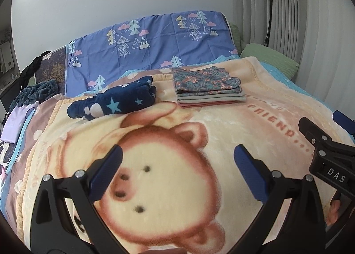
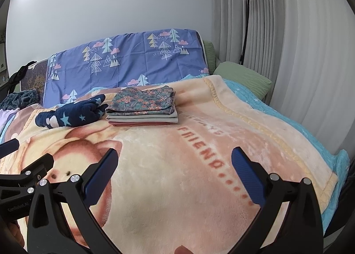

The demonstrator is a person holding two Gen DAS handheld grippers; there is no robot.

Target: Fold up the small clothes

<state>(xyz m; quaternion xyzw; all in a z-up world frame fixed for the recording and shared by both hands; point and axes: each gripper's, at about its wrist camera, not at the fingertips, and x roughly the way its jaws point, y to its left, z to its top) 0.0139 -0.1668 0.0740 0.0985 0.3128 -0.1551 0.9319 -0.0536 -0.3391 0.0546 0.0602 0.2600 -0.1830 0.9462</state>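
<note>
Far left: crumpled navy fleece garment with pale stars [image 1: 115, 102], unfolded, on the cream plush bear-print blanket [image 1: 221, 125]. Just right of it: neat folded stack of small clothes, floral piece on top [image 1: 206, 86] (grey and pink layers beneath). Left gripper [image 1: 177, 169] spread wide, holding nothing, above the bear's face. Right gripper [image 2: 175, 169] likewise spread, empty, over the "FRIEND" lettering.

left gripper [image 1: 177, 158]: black frame | blue ribbed pads | silver screws | right gripper [image 2: 174, 163]: same
</note>
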